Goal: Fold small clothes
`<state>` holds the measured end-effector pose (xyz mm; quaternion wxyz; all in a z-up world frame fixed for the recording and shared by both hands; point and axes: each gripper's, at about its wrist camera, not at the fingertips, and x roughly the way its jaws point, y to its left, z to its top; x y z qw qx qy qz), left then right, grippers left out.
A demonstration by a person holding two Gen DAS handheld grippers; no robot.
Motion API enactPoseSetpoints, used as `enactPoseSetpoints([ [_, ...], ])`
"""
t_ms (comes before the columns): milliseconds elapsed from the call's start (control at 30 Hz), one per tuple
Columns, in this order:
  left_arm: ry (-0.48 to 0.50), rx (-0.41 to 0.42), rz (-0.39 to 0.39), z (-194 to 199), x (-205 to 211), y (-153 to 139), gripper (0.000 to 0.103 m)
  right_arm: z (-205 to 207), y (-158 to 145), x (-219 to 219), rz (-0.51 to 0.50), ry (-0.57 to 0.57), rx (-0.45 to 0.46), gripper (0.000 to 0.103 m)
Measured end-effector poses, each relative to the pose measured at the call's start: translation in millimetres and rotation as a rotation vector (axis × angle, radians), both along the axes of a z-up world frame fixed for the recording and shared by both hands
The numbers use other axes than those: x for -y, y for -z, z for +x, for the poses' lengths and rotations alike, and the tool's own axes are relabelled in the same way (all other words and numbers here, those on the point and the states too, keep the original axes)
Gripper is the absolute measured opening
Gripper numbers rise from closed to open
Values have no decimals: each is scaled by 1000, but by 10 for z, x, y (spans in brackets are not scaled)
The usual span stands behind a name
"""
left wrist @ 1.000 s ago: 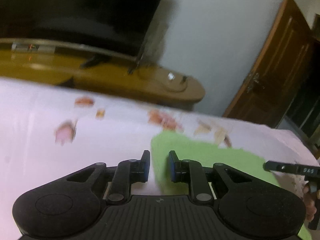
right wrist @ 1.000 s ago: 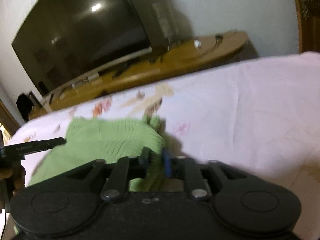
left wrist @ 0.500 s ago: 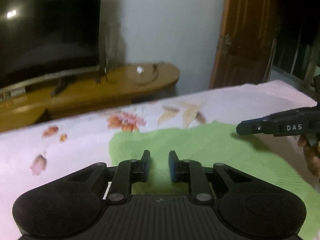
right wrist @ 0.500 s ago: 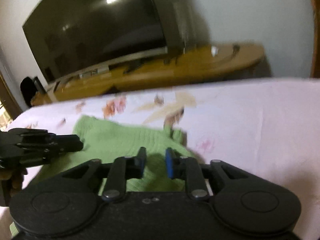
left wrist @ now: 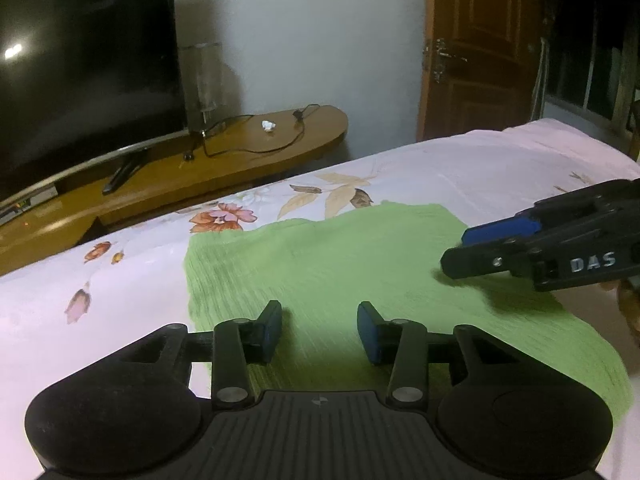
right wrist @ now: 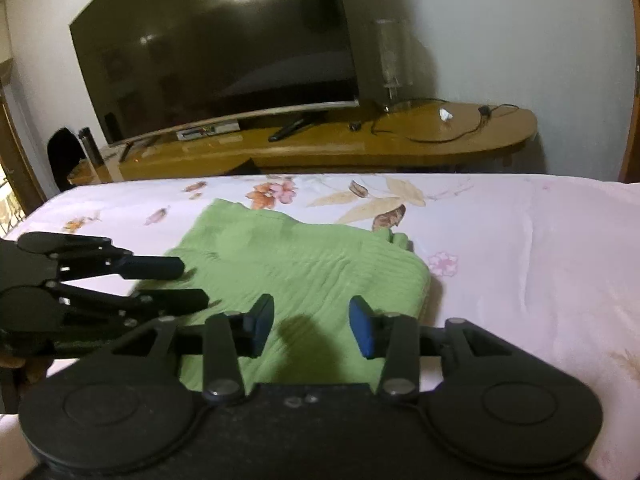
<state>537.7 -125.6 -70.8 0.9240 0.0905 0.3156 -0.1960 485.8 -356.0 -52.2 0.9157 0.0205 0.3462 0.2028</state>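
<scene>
Both grippers, left [left wrist: 319, 328] and right [right wrist: 311, 326], were opening, empty, above the folded cloth [right wrist: 304, 264]; next fold required re-gripping an edge.

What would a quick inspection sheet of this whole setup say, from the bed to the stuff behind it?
Surface: bed sheet, pink with flower print.
Job's things: green garment, lying folded on the sheet.
Clutter: small white scrap on the TV bench.
Grippers: left gripper and right gripper, jaws opening, nothing between them, both above the garment.
Cables: black cable across the bench.
Surroundings: dark television, white wall, wooden door.
</scene>
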Motion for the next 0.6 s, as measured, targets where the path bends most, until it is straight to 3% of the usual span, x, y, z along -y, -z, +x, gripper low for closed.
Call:
enactPoseSetpoints([
  [233,4,13,2,-484,18,-82,44,-324,-147,-212,12,-25,54,39],
  [300,-20,9,41,-580,60,50,51,-423,-68,-266,-28,-34,48,40],
  [367,-9,56,110,-695,120,117,54,-400,208,-375,-150,-49,-36,41],
  [400,-10,47,99,-729,97,54,55,-453,285,-401,-181,-67,8,42],
  [467,-5,52,16,-809,-69,-82,59,-503,176,-389,-182,-55,5,45],
  [533,-35,17,-64,-819,-325,-138,70,-562,25,-183,-49,-23,23,67],
  [600,-62,-48,-133,-758,-607,-86,70,-554,-11,67,56,47,-16,71],
])
